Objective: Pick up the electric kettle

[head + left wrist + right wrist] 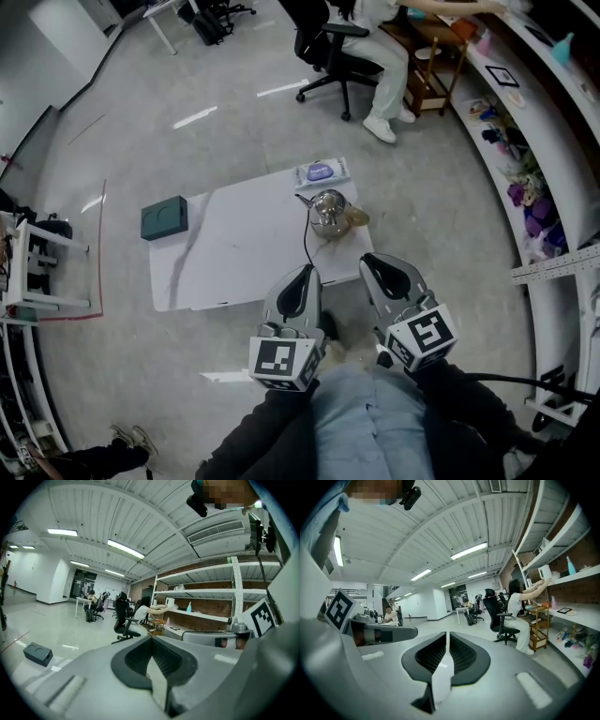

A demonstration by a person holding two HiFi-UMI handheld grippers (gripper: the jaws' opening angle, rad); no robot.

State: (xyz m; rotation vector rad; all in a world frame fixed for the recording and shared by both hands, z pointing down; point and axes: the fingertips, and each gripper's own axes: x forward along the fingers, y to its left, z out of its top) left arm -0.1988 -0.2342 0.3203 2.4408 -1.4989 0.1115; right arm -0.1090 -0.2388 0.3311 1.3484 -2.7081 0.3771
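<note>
Left gripper [304,274] and right gripper [371,262], jaws pressed together and empty, held side by side near the person's lap. Both point toward the electric kettle [328,212], upright at the white board's [225,248] far right edge, probably a ready stance; the reach has not yet begun.

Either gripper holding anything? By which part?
Nothing held. Left hand-held gripper and right hand-held gripper are shut, empty; electric kettle sits untouched on the white table.

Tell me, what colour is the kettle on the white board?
The kettle is shiny silver. The head view shows it best.
</note>
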